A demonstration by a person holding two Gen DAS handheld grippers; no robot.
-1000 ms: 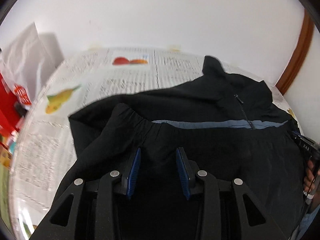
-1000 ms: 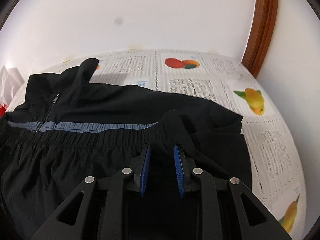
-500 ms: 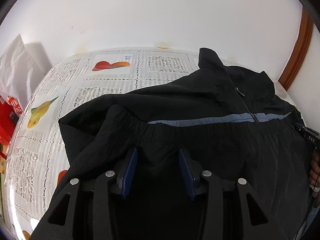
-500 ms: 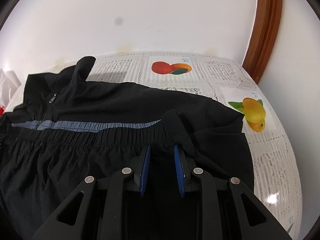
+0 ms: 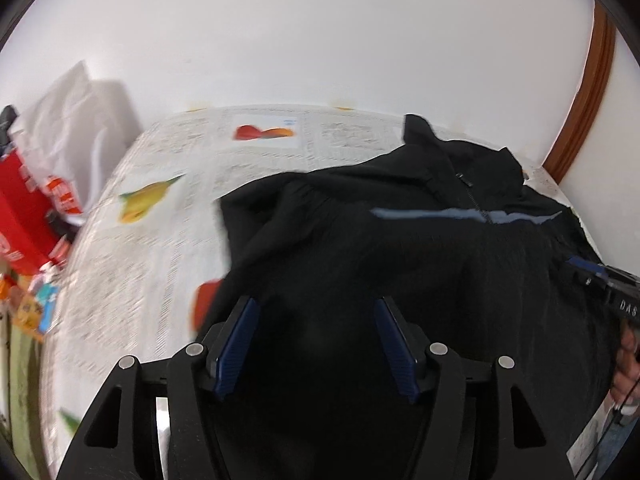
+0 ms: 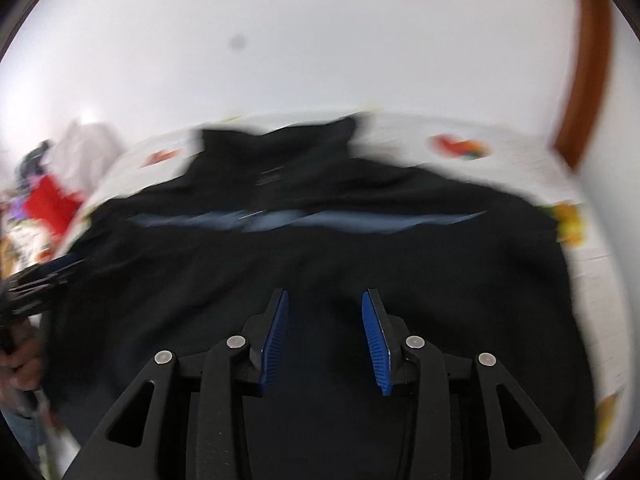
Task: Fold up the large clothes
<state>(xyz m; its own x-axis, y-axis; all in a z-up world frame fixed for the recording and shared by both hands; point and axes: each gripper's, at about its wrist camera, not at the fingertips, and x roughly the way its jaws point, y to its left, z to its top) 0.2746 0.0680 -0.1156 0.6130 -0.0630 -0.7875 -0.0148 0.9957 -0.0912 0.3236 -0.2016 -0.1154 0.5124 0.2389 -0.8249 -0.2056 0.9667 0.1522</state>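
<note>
A black zip jacket (image 5: 400,248) with a blue-grey chest stripe (image 5: 460,214) lies on the table, its lower half folded up over the body. It also shows, blurred, in the right wrist view (image 6: 320,240). My left gripper (image 5: 314,312) is open above the folded cloth near the jacket's left side, holding nothing. My right gripper (image 6: 325,304) is open above the middle of the folded cloth, holding nothing. The right gripper's tip also shows at the right edge of the left wrist view (image 5: 592,272).
The table wears a white cloth printed with text and fruit (image 5: 160,240). A white bag (image 5: 72,120) and red packaging (image 5: 24,208) stand at the table's left. A white wall is behind, with a brown wooden frame (image 5: 588,100) at the right.
Both grippers have opened and let go of the jacket's hem. They have pulled back from the fold, and the right one has swung left. Both views are now motion-blurred.
</note>
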